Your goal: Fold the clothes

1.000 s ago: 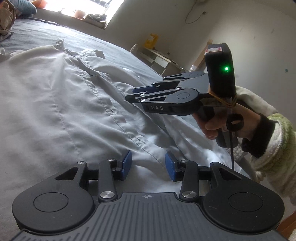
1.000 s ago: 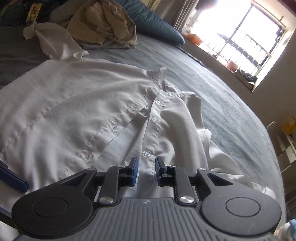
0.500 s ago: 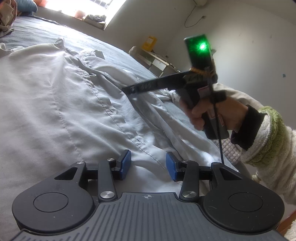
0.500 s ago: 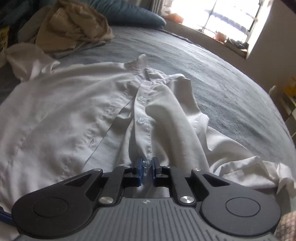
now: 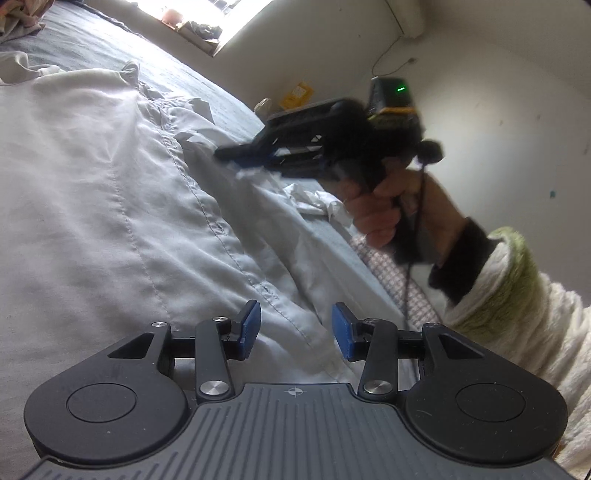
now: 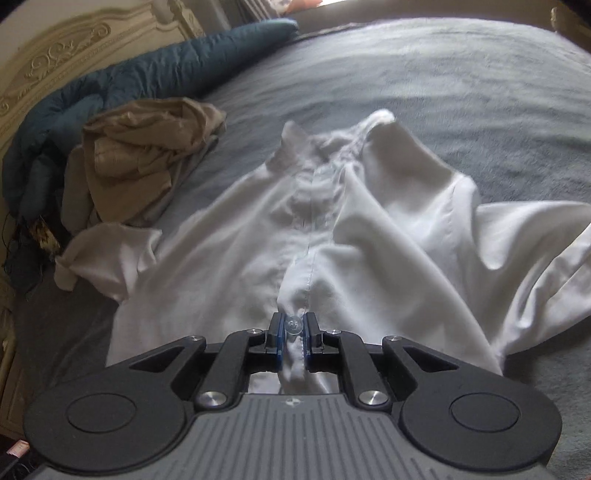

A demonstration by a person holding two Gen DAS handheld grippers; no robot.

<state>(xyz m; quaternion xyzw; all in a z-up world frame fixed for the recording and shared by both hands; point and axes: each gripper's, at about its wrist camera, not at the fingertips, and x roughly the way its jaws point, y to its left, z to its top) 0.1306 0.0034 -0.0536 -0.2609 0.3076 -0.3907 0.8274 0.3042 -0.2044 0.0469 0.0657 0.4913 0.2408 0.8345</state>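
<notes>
A white button-up shirt [image 6: 369,229] lies front side up on a grey bed, collar at the far end. My right gripper [image 6: 293,334] is shut on the shirt's button placket near the hem, with a clear button between its blue pads, and the cloth is lifted into a ridge. In the left wrist view the same shirt [image 5: 92,192] fills the left side. There the right gripper [image 5: 236,158] appears blurred, held by a hand, pulling shirt fabric upward. My left gripper [image 5: 293,328] hovers open just above the shirt's lower placket, nothing between its pads.
A crumpled tan garment [image 6: 144,155] and a dark blue quilt [image 6: 147,74] lie at the bed's far left by a carved headboard [image 6: 55,55]. Grey bedding [image 6: 461,81] spreads around the shirt. A white and green fuzzy sleeve [image 5: 517,302] crosses the right side. A window [image 5: 207,18] is behind.
My right gripper closed on the button placket and lifted it, bunching the shirt front. Its view swung toward the headboard. The left gripper stayed open, nearly in place.
</notes>
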